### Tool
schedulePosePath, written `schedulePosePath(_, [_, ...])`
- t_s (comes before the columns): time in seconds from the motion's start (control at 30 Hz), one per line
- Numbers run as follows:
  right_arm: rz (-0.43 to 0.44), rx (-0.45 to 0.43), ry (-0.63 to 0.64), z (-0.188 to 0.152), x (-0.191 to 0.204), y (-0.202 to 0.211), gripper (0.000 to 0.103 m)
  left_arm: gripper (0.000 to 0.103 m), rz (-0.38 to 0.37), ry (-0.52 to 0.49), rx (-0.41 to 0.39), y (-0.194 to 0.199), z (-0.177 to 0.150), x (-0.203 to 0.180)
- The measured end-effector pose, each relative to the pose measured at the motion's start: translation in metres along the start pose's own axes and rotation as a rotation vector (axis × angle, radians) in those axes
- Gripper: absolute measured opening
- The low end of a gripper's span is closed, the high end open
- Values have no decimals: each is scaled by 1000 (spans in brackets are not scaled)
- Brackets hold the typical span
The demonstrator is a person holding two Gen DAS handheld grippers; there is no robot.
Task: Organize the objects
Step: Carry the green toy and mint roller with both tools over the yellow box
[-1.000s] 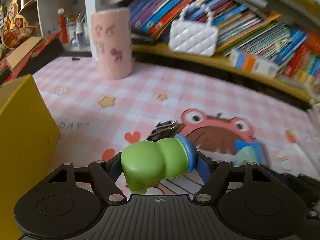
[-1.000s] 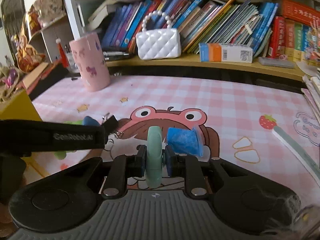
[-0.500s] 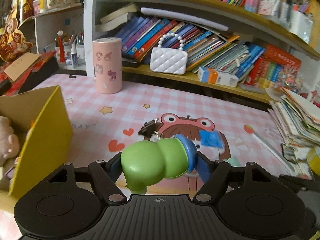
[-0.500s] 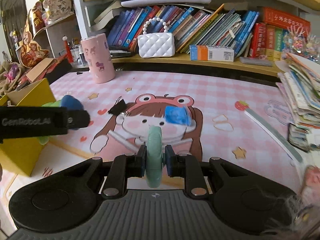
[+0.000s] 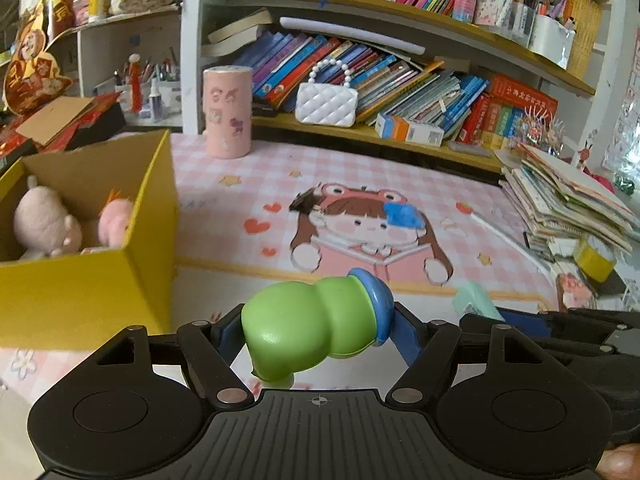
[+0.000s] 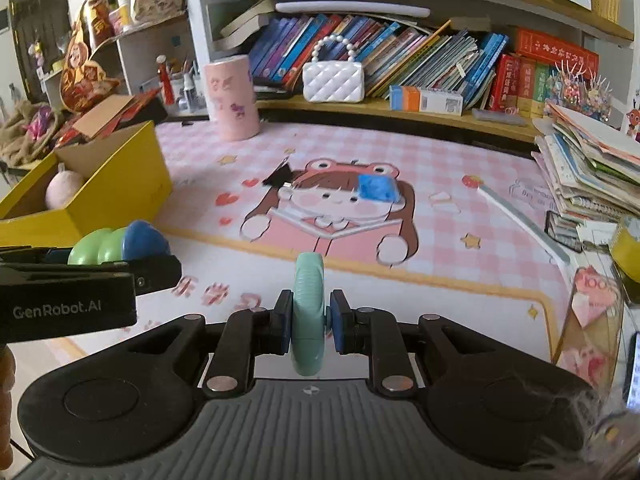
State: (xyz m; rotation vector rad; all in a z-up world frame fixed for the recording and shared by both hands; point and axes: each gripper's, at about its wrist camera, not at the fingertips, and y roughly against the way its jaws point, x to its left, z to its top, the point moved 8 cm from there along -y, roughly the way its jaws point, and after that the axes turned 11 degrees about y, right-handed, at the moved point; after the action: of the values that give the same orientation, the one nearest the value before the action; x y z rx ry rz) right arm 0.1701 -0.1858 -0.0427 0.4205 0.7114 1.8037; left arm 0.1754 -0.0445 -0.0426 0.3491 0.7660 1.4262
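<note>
My left gripper (image 5: 316, 330) is shut on a green gourd-shaped toy with a blue cap (image 5: 312, 332) and holds it above the pink mat, right of the yellow box (image 5: 92, 296). The toy also shows in the right wrist view (image 6: 116, 244). My right gripper (image 6: 308, 318) is shut on a mint green disc (image 6: 307, 312), held edge-on above the mat's front edge. The yellow box (image 6: 120, 188) holds pink plush toys (image 5: 44, 224). A blue pouch (image 6: 378, 188) and a black binder clip (image 6: 278, 176) lie on the mat.
A pink cylinder (image 6: 232, 98) stands at the mat's back. A white quilted purse (image 6: 333, 80) sits on the bookshelf. A stack of papers and books (image 6: 588, 168) is on the right, with a yellow tape roll (image 6: 626, 246) and a ruler (image 6: 520, 216).
Both grippers have lifted and pulled back from the mat with their objects. The yellow box and its plush toys have come into view at the left.
</note>
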Motion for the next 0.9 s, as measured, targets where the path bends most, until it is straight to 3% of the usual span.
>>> schedulePosePath(0.5, [45,51,44,-28,95,29,18,74,38,78,-23,68,-32,81])
schedulePosePath(0.9, [88,40,79,-39,171,49,18,74,59,88,-45,115,-46,135])
